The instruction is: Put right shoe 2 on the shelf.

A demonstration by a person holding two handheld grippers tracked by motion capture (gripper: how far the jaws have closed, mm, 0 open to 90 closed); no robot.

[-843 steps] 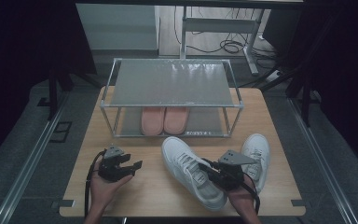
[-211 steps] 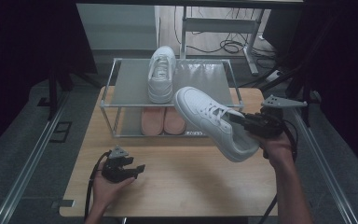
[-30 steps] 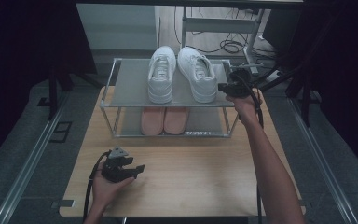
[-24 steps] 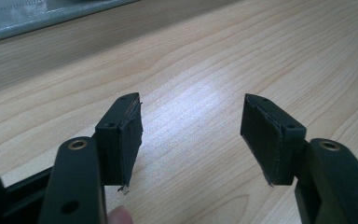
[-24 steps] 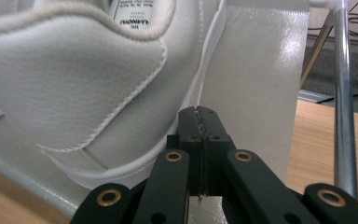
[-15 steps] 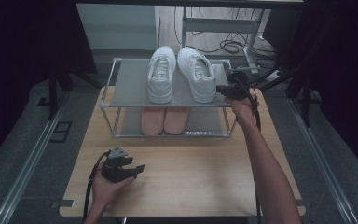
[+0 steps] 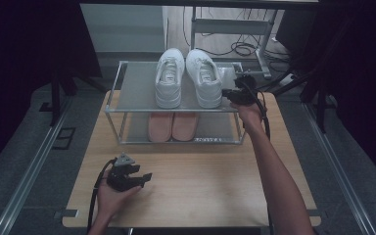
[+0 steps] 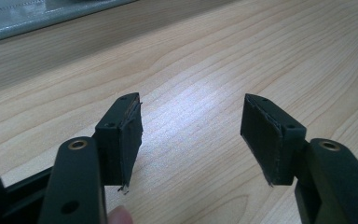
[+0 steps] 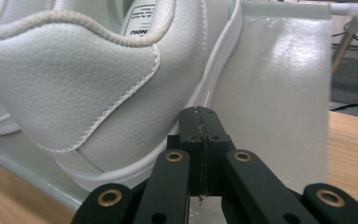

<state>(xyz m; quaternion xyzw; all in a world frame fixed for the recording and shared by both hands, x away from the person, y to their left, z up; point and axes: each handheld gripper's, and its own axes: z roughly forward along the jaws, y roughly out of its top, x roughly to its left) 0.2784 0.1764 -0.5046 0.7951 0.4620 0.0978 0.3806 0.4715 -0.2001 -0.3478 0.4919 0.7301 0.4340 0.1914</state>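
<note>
Moved since half a minute back: both white sneakers, off the table point(image 7: 210, 186) and up onto the top shelf of the rack point(image 7: 137, 103). Left sneaker point(image 7: 169, 78) and right sneaker point(image 7: 203, 78) now side by side, toes toward twelve o'clock, directly above pink slippers point(image 7: 172, 126) on the lower shelf. Right gripper point(image 7: 229, 96) at three o'clock of the right sneaker's heel, jaws pressed fully together, empty, tips at the sole edge, contact not certain. Left gripper point(image 7: 144, 177) resting at seven o'clock on the table, jaws spread wide, holding nothing. Likely final nudge to square the pair; shelving essentially done.
</note>
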